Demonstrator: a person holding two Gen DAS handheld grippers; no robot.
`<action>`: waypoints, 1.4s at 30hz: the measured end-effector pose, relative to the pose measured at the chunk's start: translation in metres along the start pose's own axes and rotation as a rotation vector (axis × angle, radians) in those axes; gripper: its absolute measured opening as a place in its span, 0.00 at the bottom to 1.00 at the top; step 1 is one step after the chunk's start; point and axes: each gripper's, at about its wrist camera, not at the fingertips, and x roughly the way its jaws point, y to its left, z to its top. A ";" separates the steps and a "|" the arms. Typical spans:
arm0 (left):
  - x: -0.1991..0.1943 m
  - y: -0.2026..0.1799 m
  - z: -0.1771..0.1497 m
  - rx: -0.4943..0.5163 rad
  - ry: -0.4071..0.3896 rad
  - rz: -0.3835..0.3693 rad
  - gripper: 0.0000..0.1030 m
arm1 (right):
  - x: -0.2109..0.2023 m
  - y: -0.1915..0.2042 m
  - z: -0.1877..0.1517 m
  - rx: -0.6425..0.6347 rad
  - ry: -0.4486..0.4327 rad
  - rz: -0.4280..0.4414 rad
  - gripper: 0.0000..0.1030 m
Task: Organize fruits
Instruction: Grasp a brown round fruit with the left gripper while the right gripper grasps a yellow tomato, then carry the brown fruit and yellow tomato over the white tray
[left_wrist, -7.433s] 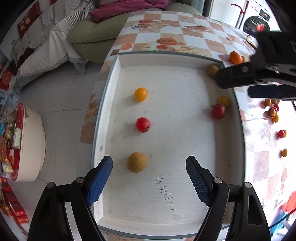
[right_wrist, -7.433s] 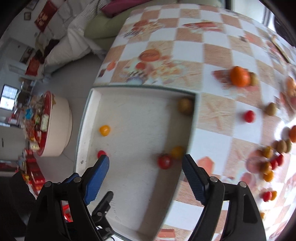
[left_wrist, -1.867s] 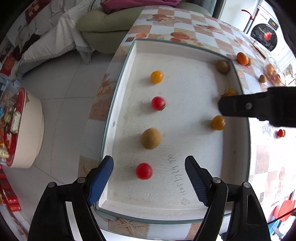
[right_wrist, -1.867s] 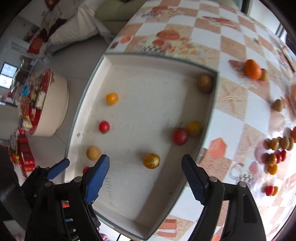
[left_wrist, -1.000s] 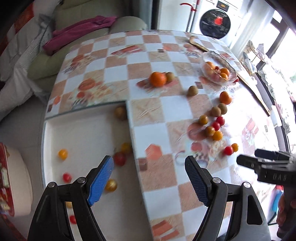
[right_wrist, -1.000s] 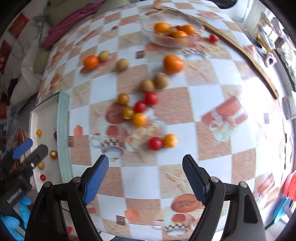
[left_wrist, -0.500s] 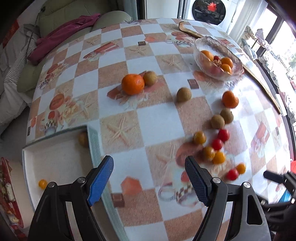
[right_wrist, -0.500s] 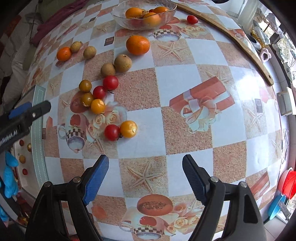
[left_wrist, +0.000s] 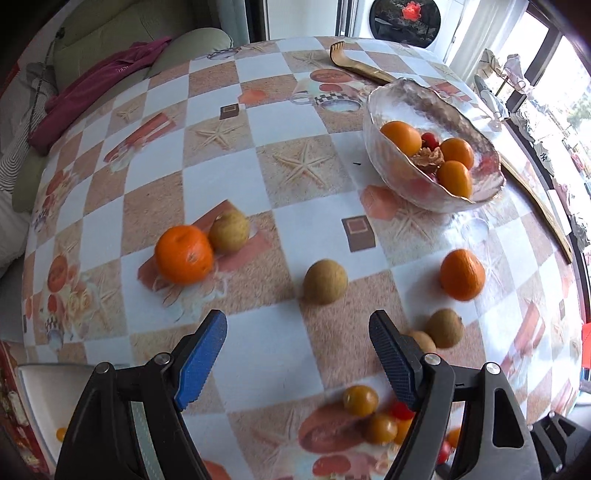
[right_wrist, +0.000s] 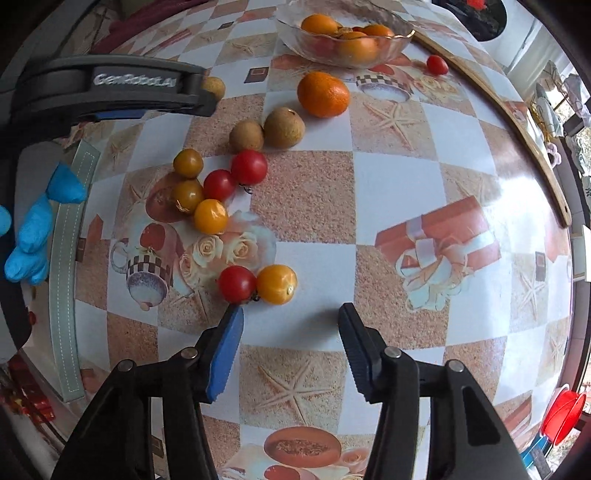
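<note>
loose fruits (right_wrist: 236, 192) scattered on tablecloth (right_wrist: 303, 206)

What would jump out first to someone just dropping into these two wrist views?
Loose fruit scattered over the checkered tablecloth: a cluster of cherry tomatoes, red and yellow, sits left of centre in the right wrist view. Just ahead of the right tongs, which are closing with nothing between them, lie a red tomato and a yellow tomato. At the far side a glass bowl holds oranges.

Two black plastic grippers, left gripper (left_wrist: 297, 354) and right gripper (right_wrist: 290, 350), each with ribbed pads: one bright blue, one dark navy. Silver screws at the finger pivots. White "GenRobot.AI" lettering along a dark grey finger. Bright blue glove (right_wrist: 35, 229) on the hand.
</note>
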 end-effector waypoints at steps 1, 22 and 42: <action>0.004 -0.001 0.003 -0.001 0.001 0.001 0.78 | 0.000 0.002 0.002 -0.011 -0.006 0.001 0.56; 0.007 -0.005 0.009 0.008 -0.008 -0.066 0.27 | -0.008 -0.016 0.043 0.085 -0.022 0.146 0.22; -0.060 0.032 -0.077 -0.066 -0.026 -0.096 0.27 | -0.023 -0.027 0.016 0.146 -0.021 0.176 0.22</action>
